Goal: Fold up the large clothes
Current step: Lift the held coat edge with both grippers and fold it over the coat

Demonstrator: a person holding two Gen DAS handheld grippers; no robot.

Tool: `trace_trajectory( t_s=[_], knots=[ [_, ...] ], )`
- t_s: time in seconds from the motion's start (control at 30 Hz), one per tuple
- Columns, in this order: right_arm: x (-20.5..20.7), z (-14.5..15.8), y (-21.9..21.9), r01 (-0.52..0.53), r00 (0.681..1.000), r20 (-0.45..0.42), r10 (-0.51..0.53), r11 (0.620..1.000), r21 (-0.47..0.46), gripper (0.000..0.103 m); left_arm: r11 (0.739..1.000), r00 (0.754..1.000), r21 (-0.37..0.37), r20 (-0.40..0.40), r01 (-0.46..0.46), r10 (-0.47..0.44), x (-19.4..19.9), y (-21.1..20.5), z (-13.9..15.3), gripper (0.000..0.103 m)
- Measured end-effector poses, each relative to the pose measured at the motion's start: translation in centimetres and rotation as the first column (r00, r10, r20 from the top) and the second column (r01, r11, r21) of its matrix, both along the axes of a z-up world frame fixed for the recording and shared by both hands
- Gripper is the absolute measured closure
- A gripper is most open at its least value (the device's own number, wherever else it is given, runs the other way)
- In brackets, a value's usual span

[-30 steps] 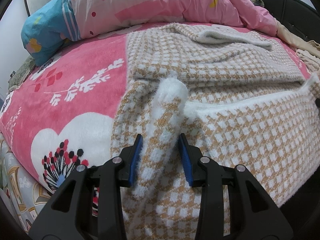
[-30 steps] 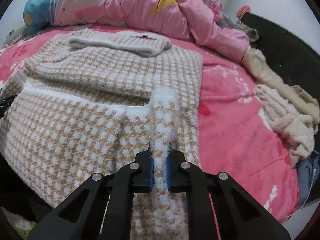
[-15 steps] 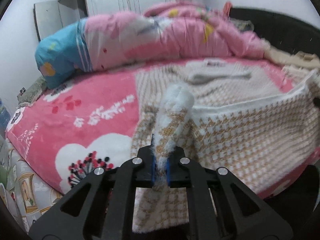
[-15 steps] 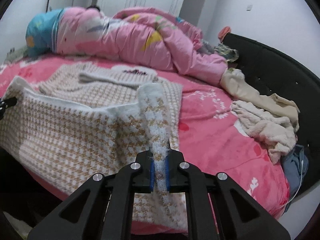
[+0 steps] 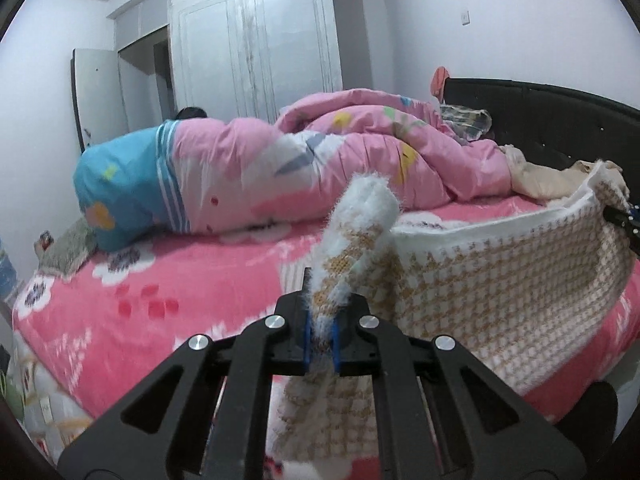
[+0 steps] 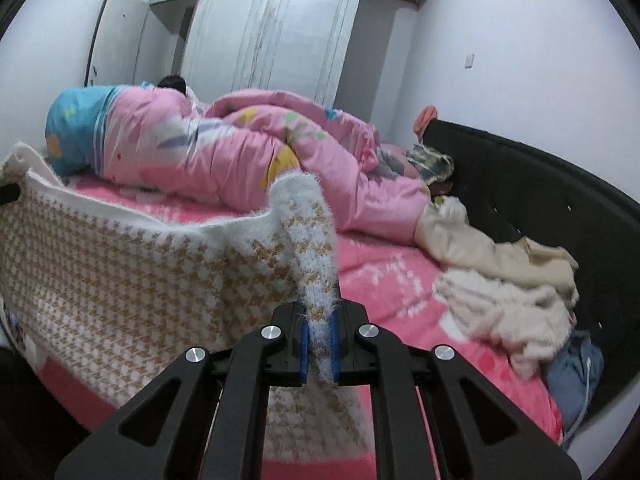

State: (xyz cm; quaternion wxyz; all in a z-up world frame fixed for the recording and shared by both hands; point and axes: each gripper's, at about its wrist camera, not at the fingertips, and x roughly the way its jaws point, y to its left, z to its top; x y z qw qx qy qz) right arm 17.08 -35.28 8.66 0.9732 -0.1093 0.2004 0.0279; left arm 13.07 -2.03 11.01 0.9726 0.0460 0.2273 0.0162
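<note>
A large fuzzy tan-and-white houndstooth sweater [image 5: 496, 280] is lifted above the pink bed, hanging as a sheet between both grippers; it also shows in the right wrist view [image 6: 120, 264]. My left gripper [image 5: 321, 338] is shut on its left edge. My right gripper [image 6: 320, 354] is shut on its right edge. The right gripper's tip [image 5: 624, 220] shows at the far right of the left wrist view. The sweater's part lying on the bed is hidden behind the raised cloth.
A pink blanket [image 5: 120, 312] covers the bed. A rolled pink-and-blue duvet [image 5: 256, 184] lies along the back. Cream clothes [image 6: 504, 280] and a blue garment [image 6: 572, 368] are piled on the right by the black headboard [image 6: 552, 200]. A white wardrobe [image 6: 272, 36] stands behind.
The left gripper has shut on the sweater's edge. Both grippers have lifted their edges up off the bed, so the sweater now hangs raised between them and the views tilt up toward the wardrobe.
</note>
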Motion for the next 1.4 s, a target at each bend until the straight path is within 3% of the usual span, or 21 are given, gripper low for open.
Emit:
trace_trajectory(
  t_s=[0.17, 0.27, 0.4, 0.5, 0.57, 0.6, 0.63, 0.73, 0.77, 0.8, 0.87, 0.9, 0.97, 1.07, 1.17, 1.27, 1.3, 1.33, 1.4],
  knots=[
    [8.3, 1.6, 1.3, -0.027, 1.0, -0.001, 0.027, 0.999, -0.04, 0.095, 1.0, 0.999, -0.016, -0.038, -0.001, 0.0, 8.9, 1.3, 1.4, 0.096],
    [14.7, 1.6, 1.9, -0.043, 0.998, -0.039, 0.042, 0.999, -0.018, 0.095, 1.0, 0.997, -0.027, -0.075, -0.008, 0.006, 14.5, 2.0, 1.3, 0.096],
    [23.5, -1.3, 2.2, -0.062, 0.984, -0.163, 0.068, 0.997, 0.045, 0.095, 0.998, 0.98, -0.055, -0.194, -0.042, 0.03, 23.7, 3.1, -2.5, 0.096],
    [29.9, -6.8, 2.2, -0.075, 0.943, -0.317, 0.1, 0.993, 0.091, 0.095, 0.995, 0.95, -0.072, -0.311, -0.067, 0.042, 28.3, 3.9, -7.1, 0.096],
    [32.6, -9.9, 1.6, -0.079, 0.9, -0.414, 0.135, 0.986, 0.15, 0.094, 0.992, 0.914, -0.09, -0.403, -0.09, 0.046, 30.5, 4.7, -11.1, 0.092],
    [33.6, -11.3, 1.1, -0.072, 0.877, -0.456, 0.152, 0.979, 0.188, 0.089, 0.989, 0.899, -0.109, -0.437, -0.097, 0.041, 31.2, 5.2, -12.4, 0.09],
    [34.6, -12.8, 0.1, -0.063, 0.847, -0.498, 0.186, 0.966, 0.252, 0.084, 0.983, 0.879, -0.144, -0.476, -0.11, 0.029, 31.8, 5.9, -13.8, 0.082],
    [35.8, -13.9, -4.0, 0.022, 0.82, -0.522, 0.235, 0.898, 0.439, 0.043, 0.94, 0.87, -0.303, -0.493, -0.158, -0.013, 32.0, 9.1, -14.7, 0.061],
    [35.9, -14.0, -5.8, 0.045, 0.813, -0.513, 0.277, 0.848, 0.529, 0.039, 0.914, 0.869, -0.366, -0.493, -0.172, -0.034, 31.9, 10.3, -14.6, 0.06],
    [35.8, -13.9, -7.4, 0.062, 0.811, -0.499, 0.306, 0.803, 0.593, 0.039, 0.872, 0.874, -0.449, -0.484, -0.195, -0.054, 31.6, 12.0, -14.4, 0.06],
    [35.3, -13.2, -8.9, 0.071, 0.824, -0.471, 0.316, 0.767, 0.638, 0.039, 0.818, 0.894, -0.524, -0.448, -0.236, -0.029, 30.7, 14.6, -13.3, 0.062],
    [34.8, -12.1, -9.0, 0.056, 0.845, -0.445, 0.298, 0.778, 0.626, 0.039, 0.82, 0.902, -0.519, -0.431, -0.243, -0.006, 30.3, 14.9, -12.6, 0.062],
    [34.4, -10.5, -7.7, 0.002, 0.856, -0.409, 0.317, 0.788, 0.616, 0.039, 0.84, 0.929, -0.507, -0.371, -0.195, -0.008, 29.9, 14.4, -10.5, 0.062],
    [34.3, -9.3, -3.1, -0.096, 0.851, -0.379, 0.363, 0.818, 0.567, 0.039, 0.853, 0.931, -0.511, -0.352, -0.106, -0.096, 30.7, 11.5, -9.5, 0.062],
    [35.8, -10.2, 1.6, -0.151, 0.819, -0.423, 0.387, 0.857, 0.492, 0.041, 0.879, 0.905, -0.47, -0.403, -0.079, -0.134, 32.3, 8.0, -10.9, 0.061],
    [37.0, -13.1, 3.0, -0.107, 0.796, -0.524, 0.303, 0.922, 0.372, 0.041, 0.904, 0.856, -0.399, -0.512, -0.155, -0.079, 33.9, 7.5, -14.9, 0.061],
    [37.3, -14.1, 2.1, -0.066, 0.79, -0.555, 0.26, 0.936, 0.345, 0.043, 0.893, 0.849, -0.412, -0.524, -0.181, -0.069, 33.7, 8.0, -15.8, 0.062],
    [37.5, -14.4, 0.9, -0.04, 0.789, -0.56, 0.252, 0.931, 0.362, 0.042, 0.863, 0.853, -0.465, -0.515, -0.199, -0.081, 33.4, 9.0, -16.4, 0.065],
    [37.0, -14.3, -2.4, 0.042, 0.798, -0.557, 0.23, 0.901, 0.432, 0.042, 0.833, 0.868, -0.508, -0.491, -0.219, -0.072, 32.4, 10.4, -15.8, 0.07]
  ],
)
